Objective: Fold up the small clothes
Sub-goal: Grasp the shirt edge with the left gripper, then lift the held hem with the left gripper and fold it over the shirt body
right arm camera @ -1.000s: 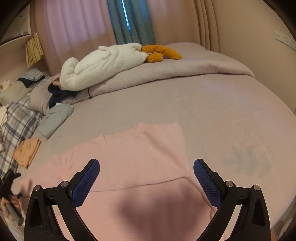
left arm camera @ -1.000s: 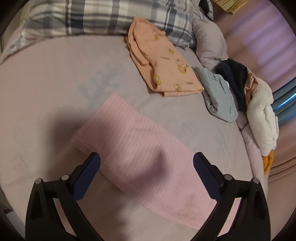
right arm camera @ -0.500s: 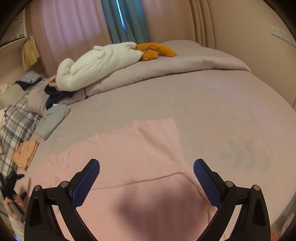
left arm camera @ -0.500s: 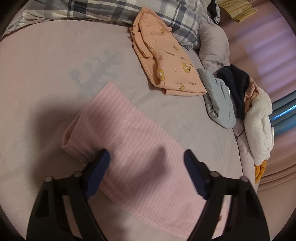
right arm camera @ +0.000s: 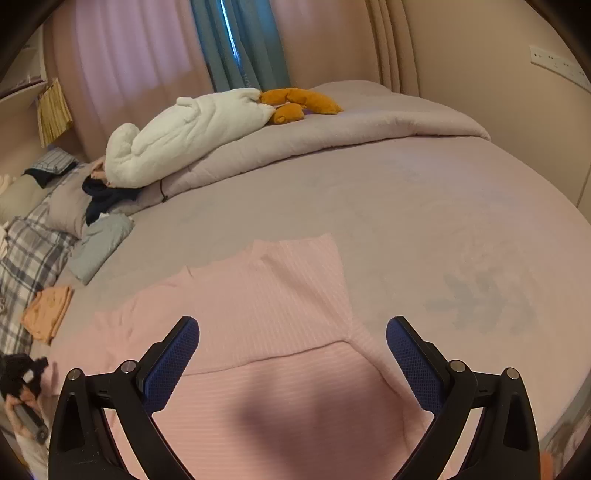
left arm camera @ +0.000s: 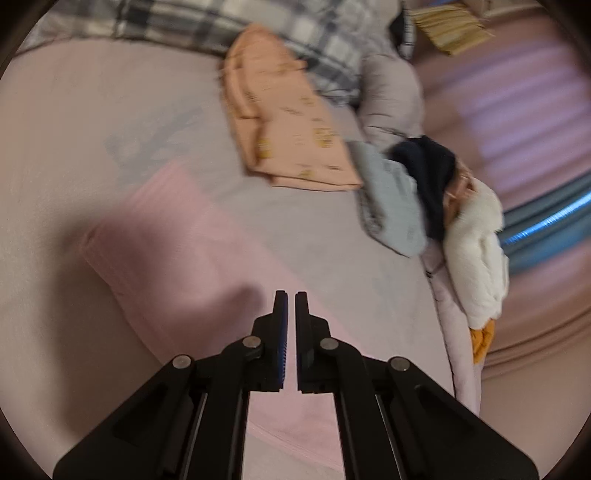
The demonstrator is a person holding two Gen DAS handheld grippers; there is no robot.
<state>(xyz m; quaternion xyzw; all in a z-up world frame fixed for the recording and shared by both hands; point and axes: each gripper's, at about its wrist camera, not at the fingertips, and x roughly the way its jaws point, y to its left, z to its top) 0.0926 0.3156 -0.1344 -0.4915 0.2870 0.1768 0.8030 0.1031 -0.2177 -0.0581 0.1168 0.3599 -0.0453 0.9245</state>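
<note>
A pink ribbed top (right arm camera: 266, 317) lies spread flat on the mauve bed sheet (right arm camera: 424, 221). In the left wrist view one sleeve of the pink top (left arm camera: 177, 251) stretches away to the upper left, its far edge humped up. My left gripper (left arm camera: 291, 295) is shut, fingertips down on that sleeve and pinching its fabric. The view is blurred by motion. My right gripper (right arm camera: 293, 324) hangs open above the top's body, both blue pads wide apart with nothing between them. At the far left of the right wrist view, a hand (right arm camera: 18, 400) holds the left gripper by the sleeve end.
A folded peach garment (left arm camera: 291, 136), a grey one (left arm camera: 391, 199) and a navy one (left arm camera: 428, 173) lie near the plaid pillow (left arm camera: 229, 22). A white plush toy (right arm camera: 184, 133) with orange feet (right arm camera: 299, 101) rests on the rolled duvet (right arm camera: 369, 129). Curtains hang behind.
The left gripper has shut, from wide open, down onto the pink sleeve. The sleeve has bunched and its end has humped up. The right gripper stays open and has barely moved.
</note>
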